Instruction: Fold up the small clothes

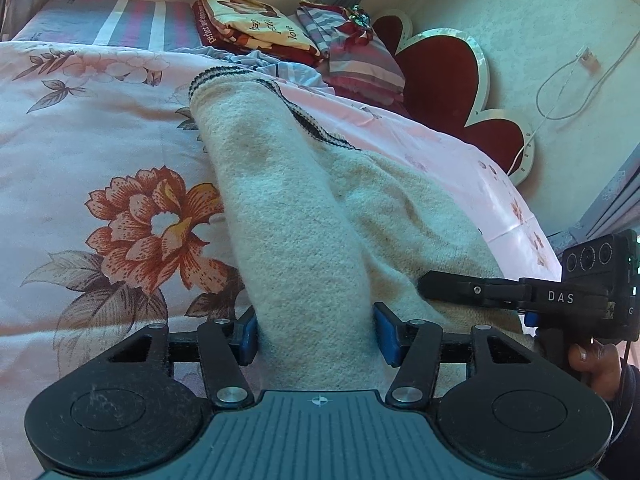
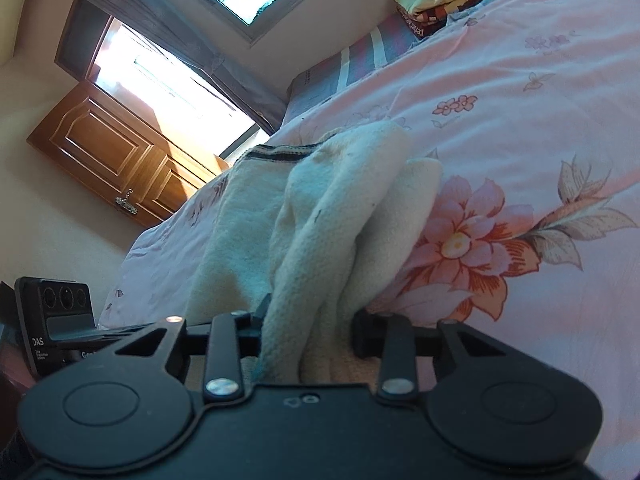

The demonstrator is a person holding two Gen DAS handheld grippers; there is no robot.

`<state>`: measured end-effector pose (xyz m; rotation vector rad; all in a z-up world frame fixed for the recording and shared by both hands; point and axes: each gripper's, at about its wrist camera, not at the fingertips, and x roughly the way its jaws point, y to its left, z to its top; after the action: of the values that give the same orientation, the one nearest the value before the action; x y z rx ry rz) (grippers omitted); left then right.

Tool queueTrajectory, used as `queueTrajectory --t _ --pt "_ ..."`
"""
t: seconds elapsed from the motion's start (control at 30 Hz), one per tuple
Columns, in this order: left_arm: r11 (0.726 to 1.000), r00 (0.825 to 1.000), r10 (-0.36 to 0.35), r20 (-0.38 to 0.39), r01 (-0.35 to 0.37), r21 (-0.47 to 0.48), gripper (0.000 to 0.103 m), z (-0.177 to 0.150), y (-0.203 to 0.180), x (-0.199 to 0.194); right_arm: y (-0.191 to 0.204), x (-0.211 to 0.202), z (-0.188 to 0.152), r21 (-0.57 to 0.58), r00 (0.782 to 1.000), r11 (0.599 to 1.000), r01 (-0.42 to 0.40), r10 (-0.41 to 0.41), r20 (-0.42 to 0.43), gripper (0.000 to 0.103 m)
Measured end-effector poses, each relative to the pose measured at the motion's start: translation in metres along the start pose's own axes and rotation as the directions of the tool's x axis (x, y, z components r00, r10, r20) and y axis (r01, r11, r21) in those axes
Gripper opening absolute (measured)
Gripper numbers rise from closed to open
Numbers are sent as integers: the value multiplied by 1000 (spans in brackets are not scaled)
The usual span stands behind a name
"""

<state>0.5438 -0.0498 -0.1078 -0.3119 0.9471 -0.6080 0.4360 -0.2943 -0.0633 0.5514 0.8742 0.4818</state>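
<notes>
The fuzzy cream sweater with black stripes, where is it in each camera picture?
Left wrist view: fuzzy cream sweater with black stripes, centre, running up from the fingers.
Right wrist view: sweater, bunched at centre.
Shared landmark: big orange flower on the pink bedsheet.

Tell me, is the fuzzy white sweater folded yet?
Not yet. Nothing looks neatly folded: the white sweater lies bunched lengthwise on the flowery bedsheet. Right now the left gripper and the right gripper each have a bunch of it between their pads. Still left: folding it over and smoothing it flat.
</notes>
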Motion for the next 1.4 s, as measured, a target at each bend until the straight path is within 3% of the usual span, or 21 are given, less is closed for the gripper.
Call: queueTrajectory --t 0.2,0.53,0.97,1.17,1.33,1.37,1.4 --pt "999 999 -45 31 46 -25 55 -8 9 -20 23 -9 -5 -57 1000 998 24 -24 4 33" --pt "998 997 -51 59 50 24 55 -20 33 -89 85 4 -27 -100 999 994 38 -36 22 33" --pt "1000 993 20 112 -19 -13 55 -51 118 -194 185 73 -62 -168 999 985 -36 31 -32 33" --pt "997 993 42 111 -35 -64 55 -75 159 -214 199 109 -85 -138 993 987 -79 67 -93 33" --pt "992 994 86 71 -78 -100 56 -98 187 -202 187 132 -106 -83 987 994 -72 59 -150 33" --pt "992 993 76 88 -66 -110 59 -102 191 -201 181 136 -110 -70 987 996 -55 44 -156 34" --pt "989 991 82 103 -69 -130 72 -106 194 -200 174 138 -113 -46 986 998 -50 42 -160 35"
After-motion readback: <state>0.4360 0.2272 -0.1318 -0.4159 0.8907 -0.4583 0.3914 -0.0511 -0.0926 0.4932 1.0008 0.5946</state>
